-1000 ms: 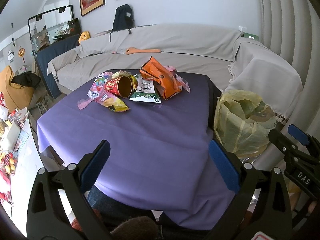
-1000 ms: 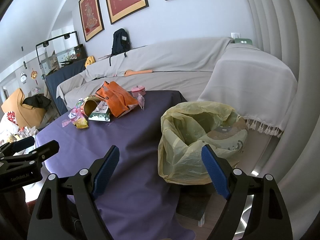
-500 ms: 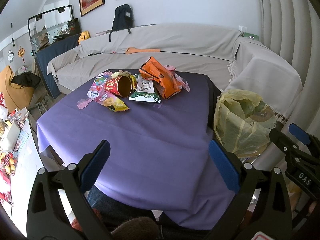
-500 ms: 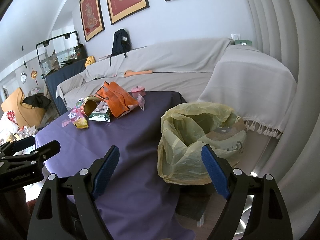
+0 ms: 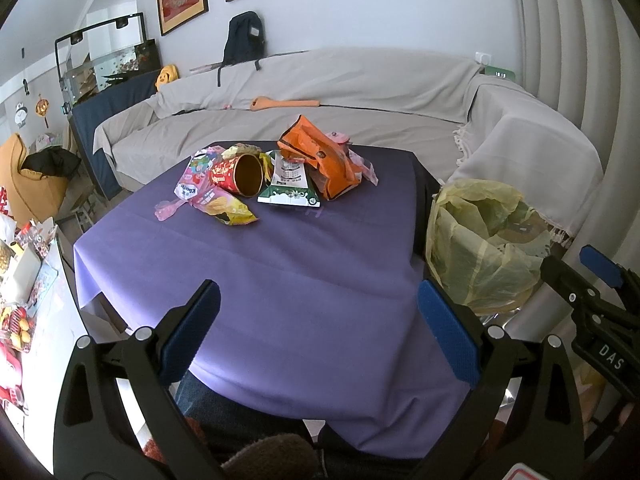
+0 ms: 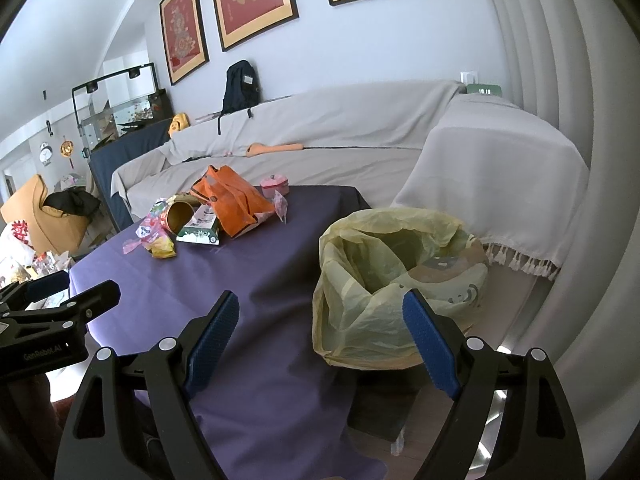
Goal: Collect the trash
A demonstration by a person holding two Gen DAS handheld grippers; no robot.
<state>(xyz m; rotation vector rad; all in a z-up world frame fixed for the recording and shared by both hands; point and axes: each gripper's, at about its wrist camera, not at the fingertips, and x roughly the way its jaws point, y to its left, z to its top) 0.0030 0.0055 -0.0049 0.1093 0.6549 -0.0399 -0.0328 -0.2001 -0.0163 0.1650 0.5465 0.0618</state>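
Both grippers, left gripper point(image 5: 318, 324) and right gripper point(image 6: 320, 334), are hovering spread wide and empty; wrappers point(image 5: 276, 172) are lying heaped on the purple table point(image 5: 280, 264); the yellow-lined bin point(image 6: 396, 276) is standing beside it.

A grey-draped sofa point(image 5: 360, 92) curves beneath framed red pictures point(image 6: 252, 0) on a pale wall; a glass tank point(image 5: 108, 64) stands left.

A grey-draped sofa point(image 5: 360, 92) – black backpack point(image 5: 244, 38) on top – under 3 framed pictures point(image 6: 252, 0).
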